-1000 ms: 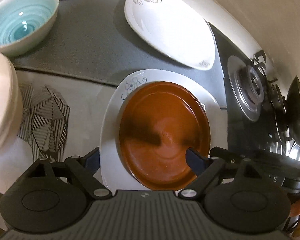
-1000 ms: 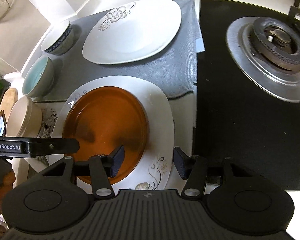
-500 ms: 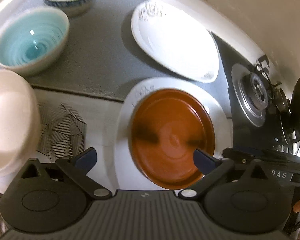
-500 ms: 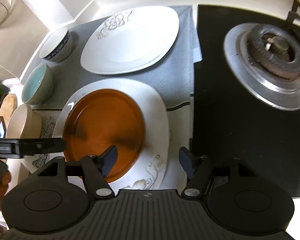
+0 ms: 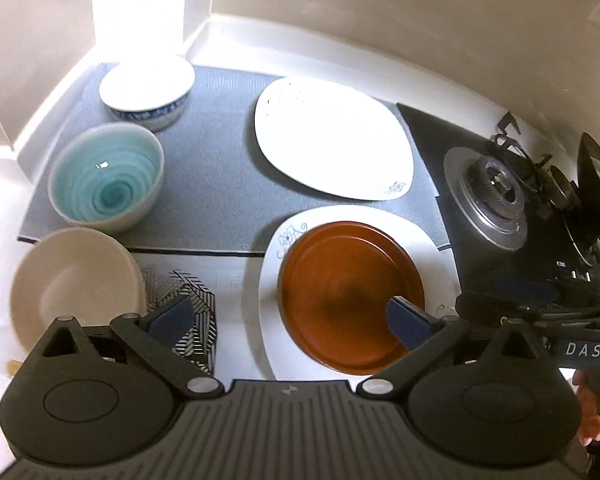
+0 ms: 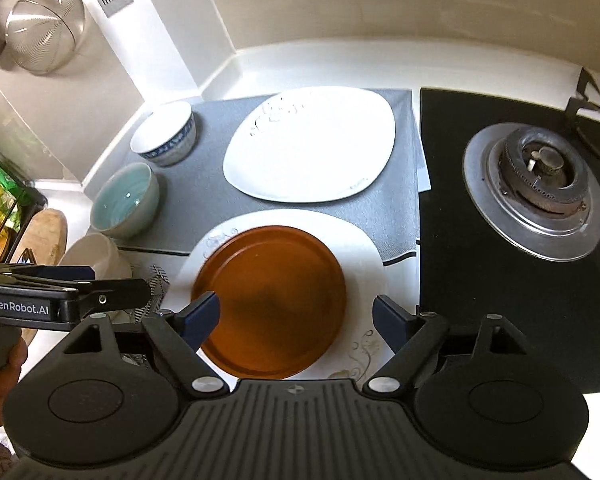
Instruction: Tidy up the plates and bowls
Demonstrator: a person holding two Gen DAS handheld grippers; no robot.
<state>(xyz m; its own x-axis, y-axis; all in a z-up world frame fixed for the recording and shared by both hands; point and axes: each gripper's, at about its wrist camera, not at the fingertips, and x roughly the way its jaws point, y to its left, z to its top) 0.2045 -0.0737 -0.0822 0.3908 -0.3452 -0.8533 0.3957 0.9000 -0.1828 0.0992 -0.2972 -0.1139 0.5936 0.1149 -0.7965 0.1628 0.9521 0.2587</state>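
- A cream bowl sits at the far left of the white surface, empty, its rim just beside a black-and-white patterned mat.
- Behind it, on a grey mat, a bowl with a turquoise ringed glaze inside stands upright and empty.
- Further back on the same grey mat, a white bowl with a blue patterned band also holds nothing; bright light washes out its inside.
- The left hand-held gripper hangs above the surface with its jaws spread wide and nothing between them: one blue pad is over the patterned mat, the other over the brown plate.
- To the right of the bowls, a large white plate with rounded corners lies flat on the grey mat, bare, with faint floral print at two corners.
- In front of it, a second white floral plate carries a round, glossy brown plate, stacked near its centre; the white rim shows all round the visible part. This stack lies partly on the grey mat and partly on the white surface.
- The right hand-held gripper hovers over the stack, jaws opening, and grips nothing: one pad is over the brown plate's edge, the other over the white plate's floral corner.
- At the far right, a black glass hob with a steel gas burner adjoins the mat.
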